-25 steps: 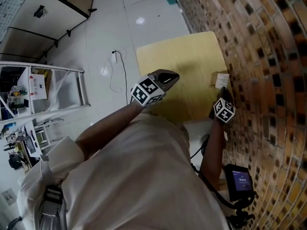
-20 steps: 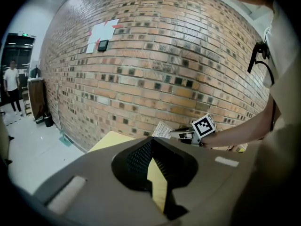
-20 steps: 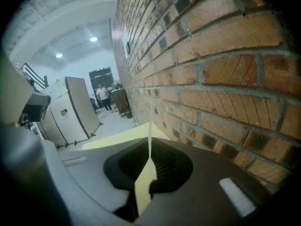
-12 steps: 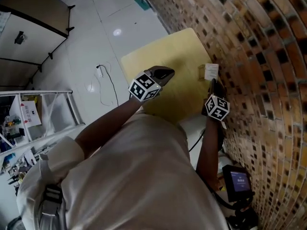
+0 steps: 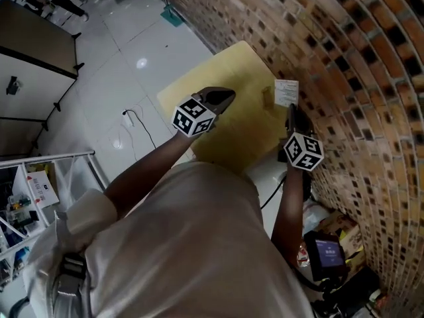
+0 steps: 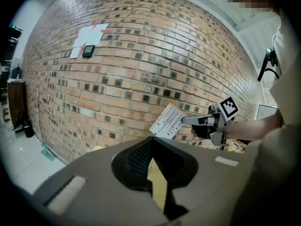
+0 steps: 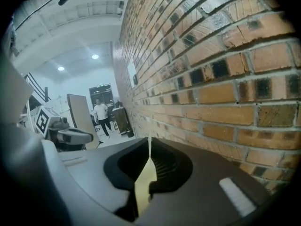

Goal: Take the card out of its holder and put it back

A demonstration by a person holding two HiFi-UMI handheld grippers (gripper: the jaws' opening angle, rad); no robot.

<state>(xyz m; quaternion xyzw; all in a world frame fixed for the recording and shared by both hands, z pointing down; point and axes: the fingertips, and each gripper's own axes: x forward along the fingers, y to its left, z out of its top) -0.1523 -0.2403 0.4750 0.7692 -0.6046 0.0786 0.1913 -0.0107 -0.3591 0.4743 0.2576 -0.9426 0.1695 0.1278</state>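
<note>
Right gripper clamped tight on the white card, card held up over the yellow table beside the brick wall, what may be its small holder at the card's nine o'clock, left gripper closed, empty, farther toward nine o'clock.

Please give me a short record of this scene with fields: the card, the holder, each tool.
card: white printed card, raised off the table
holder: small tan holder on the table, without the card
right: right tool shut on the card's edge, near the brick wall
left: left tool shut, empty, over the table
</note>
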